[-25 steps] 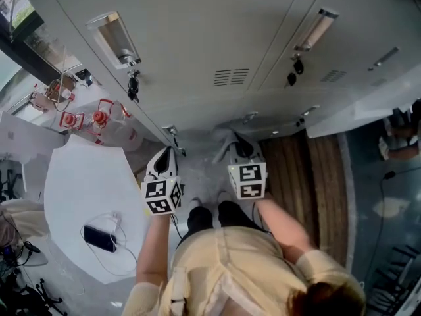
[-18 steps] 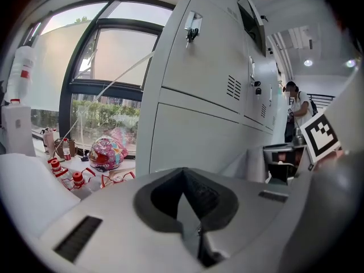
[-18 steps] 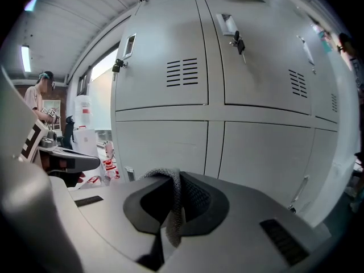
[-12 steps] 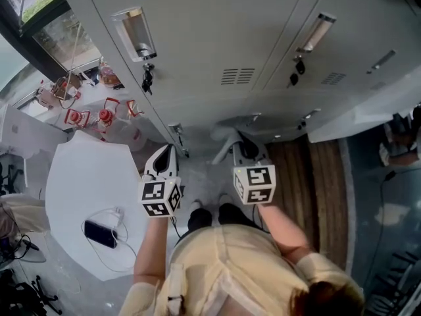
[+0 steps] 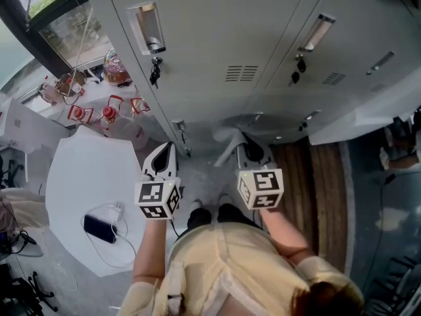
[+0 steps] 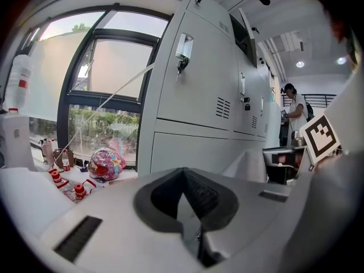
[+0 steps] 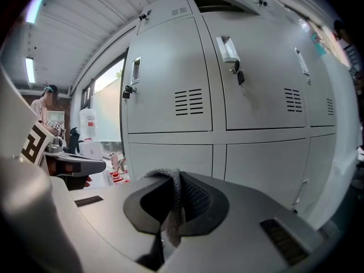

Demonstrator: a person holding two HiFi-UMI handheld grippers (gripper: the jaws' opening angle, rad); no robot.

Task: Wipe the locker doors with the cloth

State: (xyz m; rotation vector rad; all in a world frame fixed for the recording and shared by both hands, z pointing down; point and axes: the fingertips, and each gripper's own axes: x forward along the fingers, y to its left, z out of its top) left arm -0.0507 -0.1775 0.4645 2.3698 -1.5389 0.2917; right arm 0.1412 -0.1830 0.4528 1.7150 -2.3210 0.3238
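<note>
Seen from above, a person in a beige top faces the grey lockers point(image 5: 217, 38), with a gripper in each hand. The left gripper point(image 5: 164, 153) and right gripper point(image 5: 251, 151) both point at the lowest doors, side by side but apart. A pale cloth point(image 5: 225, 145) trails left from the right gripper's tip. Keys point(image 5: 155, 70) hang from a door at far left. On the white bench point(image 5: 79, 176) at left lies a phone point(image 5: 100, 228) with a cable.
</note>
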